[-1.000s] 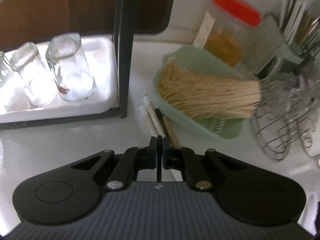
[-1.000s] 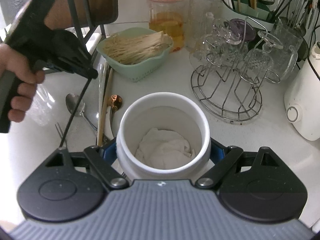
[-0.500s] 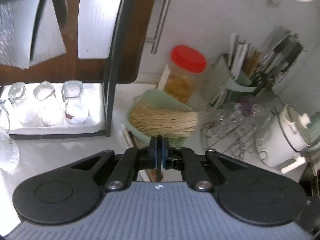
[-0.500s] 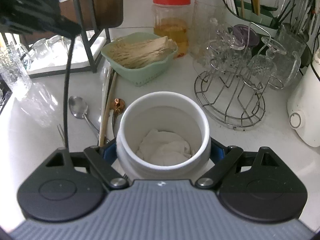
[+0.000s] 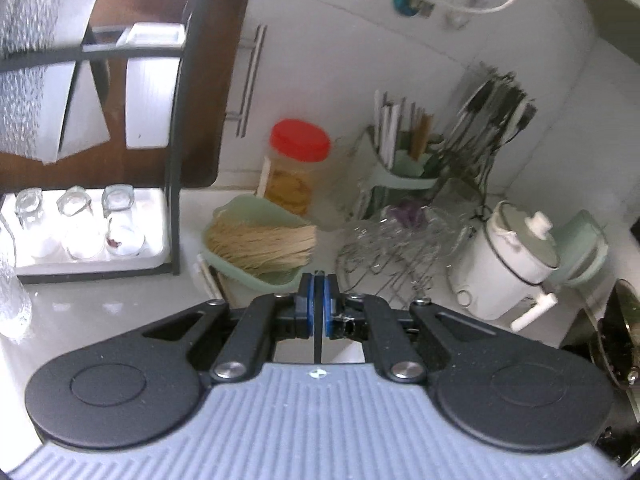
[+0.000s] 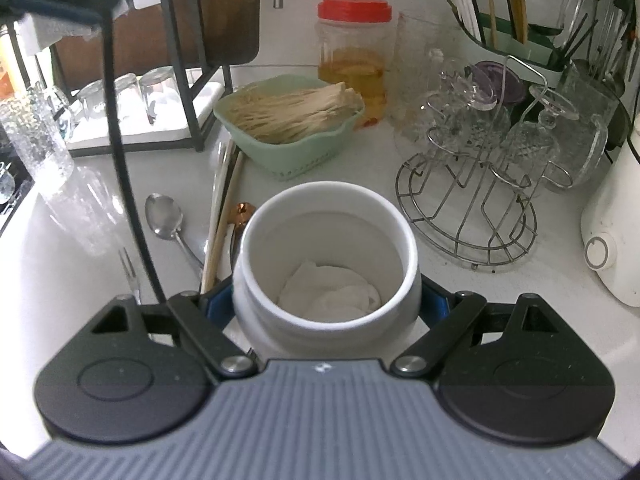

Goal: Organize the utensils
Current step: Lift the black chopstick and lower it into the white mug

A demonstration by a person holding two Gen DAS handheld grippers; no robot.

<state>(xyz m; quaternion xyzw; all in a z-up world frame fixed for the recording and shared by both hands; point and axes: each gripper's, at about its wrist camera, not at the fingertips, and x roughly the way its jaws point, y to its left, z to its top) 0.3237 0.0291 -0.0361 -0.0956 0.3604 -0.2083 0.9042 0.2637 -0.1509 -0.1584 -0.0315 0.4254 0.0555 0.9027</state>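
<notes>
Left gripper (image 5: pixel 319 300): jaws together, blue pads clamped on a thin black utensil handle (image 5: pixel 318 332) that runs down the narrow line between them; held well above the bench (image 5: pixel 100 312), pointing down toward the green basket (image 5: pixel 256 240)
Black utensil in the right view: a thin dark rod (image 6: pixel 120 152) hangs from the blurred left gripper at top left, curving down past the spoon; its lower end passes behind the right gripper's body, so what kind of utensil it is cannot be told
Right gripper (image 6: pixel 326 304): jaws wide, blue pads pressed against both sides of a white ceramic jar (image 6: pixel 326 248); the jar stands upright on the bench, mouth open, its body filling the span between the jaws
Jar contents: a crumpled white cloth or paper (image 6: pixel 328 292) at the bottom
Loose utensils on the bench: a steel spoon (image 6: pixel 166 216), bowl up, left of the jar; a small fork (image 6: pixel 130 268) nearer the gripper; a pale handle and a wooden handle (image 6: pixel 224 216) lying side by side between spoon and jar; a copper-coloured spoon bowl (image 6: pixel 241 213) just beside the jar's rim
Green basket: behind the jar, filled with a bundle of pale thin sticks (image 6: pixel 292 114)
Behind: a red-lidded jar (image 6: pixel 354 56) of amber liquid; a wire rack (image 6: pixel 468 200) with upturned glasses to the right; a green holder (image 6: pixel 516 46) with chopsticks further back
</notes>
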